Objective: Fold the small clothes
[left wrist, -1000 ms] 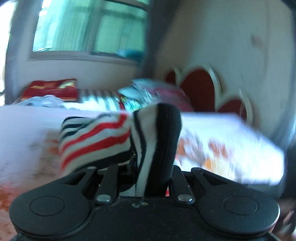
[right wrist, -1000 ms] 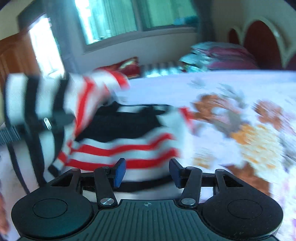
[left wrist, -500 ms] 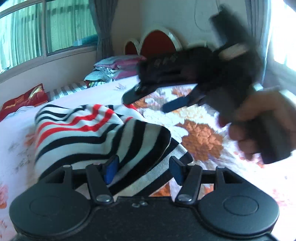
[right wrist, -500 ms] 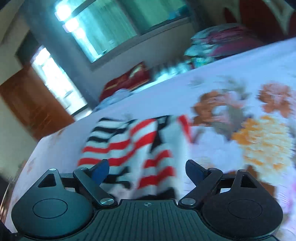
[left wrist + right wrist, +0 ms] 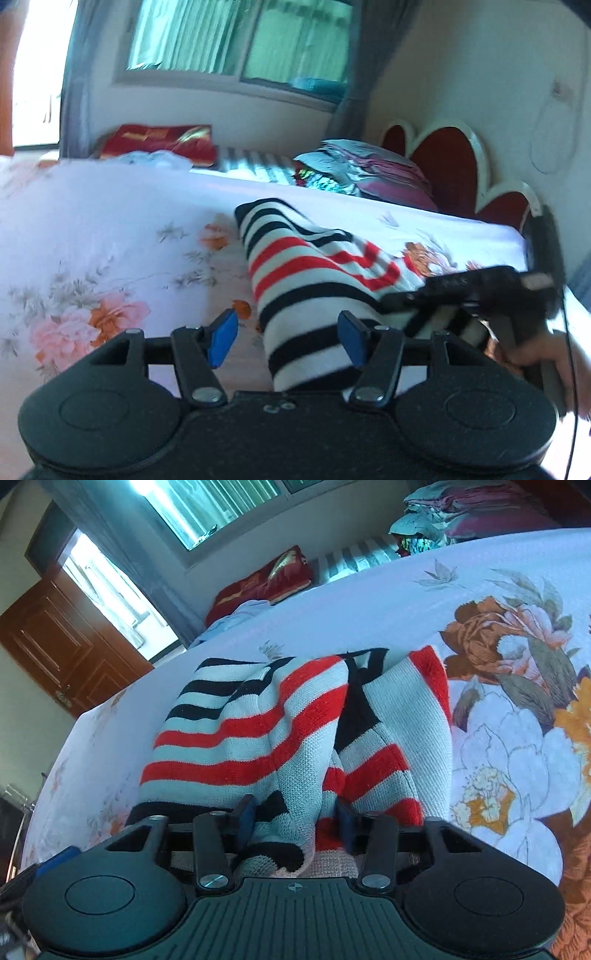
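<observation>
sweater (image 5: 280,738): bunched on the bed (image 5: 369,602)
pillows (image 5: 373,173): stacked behind the sweater, by the headboard (image 5: 450,162)

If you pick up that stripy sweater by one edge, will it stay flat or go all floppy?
Probably floppy: the striped sweater is soft knit, already bunched in rumpled folds on the bedsheet. It likely won't slip, since the ribbed edge sits bunched between the right gripper's fingers. It looks light.

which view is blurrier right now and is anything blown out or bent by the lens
Left wrist view: softer overall, right gripper and hand smeared, doorway at left blown out. Right wrist view: sweater knit is crisp, doorway and window glare white, bed edge bows with fisheye.
</observation>
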A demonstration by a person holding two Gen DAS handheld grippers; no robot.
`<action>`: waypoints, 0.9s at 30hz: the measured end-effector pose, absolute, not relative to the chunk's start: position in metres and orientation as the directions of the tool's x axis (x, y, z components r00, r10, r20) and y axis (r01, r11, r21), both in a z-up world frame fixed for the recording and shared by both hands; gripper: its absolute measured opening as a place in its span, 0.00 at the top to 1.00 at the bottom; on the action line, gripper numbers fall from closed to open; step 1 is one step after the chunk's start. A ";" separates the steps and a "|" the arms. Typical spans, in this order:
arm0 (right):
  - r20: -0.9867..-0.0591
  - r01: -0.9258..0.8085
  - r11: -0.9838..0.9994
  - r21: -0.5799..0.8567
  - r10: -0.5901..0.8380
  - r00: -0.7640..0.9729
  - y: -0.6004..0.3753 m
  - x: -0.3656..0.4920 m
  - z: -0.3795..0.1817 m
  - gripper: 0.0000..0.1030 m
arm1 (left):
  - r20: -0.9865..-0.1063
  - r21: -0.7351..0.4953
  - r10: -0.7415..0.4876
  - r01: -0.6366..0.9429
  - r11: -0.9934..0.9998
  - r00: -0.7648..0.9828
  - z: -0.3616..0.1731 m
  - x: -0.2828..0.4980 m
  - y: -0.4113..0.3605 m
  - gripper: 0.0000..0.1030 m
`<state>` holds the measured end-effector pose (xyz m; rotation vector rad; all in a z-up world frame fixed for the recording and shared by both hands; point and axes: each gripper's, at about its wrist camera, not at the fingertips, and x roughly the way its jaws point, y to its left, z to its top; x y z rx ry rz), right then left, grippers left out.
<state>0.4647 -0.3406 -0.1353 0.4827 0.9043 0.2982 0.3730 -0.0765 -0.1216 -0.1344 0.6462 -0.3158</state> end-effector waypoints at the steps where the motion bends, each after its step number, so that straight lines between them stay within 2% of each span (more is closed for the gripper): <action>1: -0.668 -0.054 0.855 0.516 0.441 0.599 -0.340 0.463 -0.132 0.79 | -0.572 -0.235 -0.336 0.242 0.941 0.748 -0.122 0.378 -0.077 0.44; 9: -0.579 -0.104 0.930 0.353 0.305 0.756 -0.335 0.439 -0.092 0.81 | -0.546 -0.303 -0.421 0.297 0.905 0.724 -0.125 0.396 -0.094 0.44; 12: -0.580 -0.090 0.950 0.300 0.256 0.773 -0.342 0.429 -0.092 0.81 | -0.543 -0.310 -0.450 0.330 0.892 0.709 -0.127 0.399 -0.106 0.44; 17: -0.650 0.038 0.943 0.330 0.198 0.734 -0.364 0.422 -0.127 0.81 | -0.580 -0.282 -0.454 0.356 0.891 0.676 -0.143 0.401 -0.119 0.42; 22: -0.653 0.076 0.941 0.331 0.170 0.738 -0.368 0.407 -0.128 0.80 | -0.615 -0.254 -0.440 0.364 0.896 0.654 -0.156 0.403 -0.116 0.34; 24: -0.647 0.074 0.922 0.380 0.208 0.734 -0.374 0.404 -0.124 0.80 | -0.629 -0.279 -0.442 0.345 0.896 0.639 -0.159 0.407 -0.111 0.35; 26: -0.642 0.090 0.891 0.446 0.248 0.725 -0.384 0.400 -0.119 0.73 | -0.629 -0.290 -0.450 0.345 0.893 0.635 -0.159 0.408 -0.108 0.35; 27: -0.631 0.088 0.877 0.473 0.267 0.728 -0.389 0.394 -0.115 0.73 | -0.628 -0.289 -0.450 0.347 0.892 0.634 -0.160 0.407 -0.108 0.35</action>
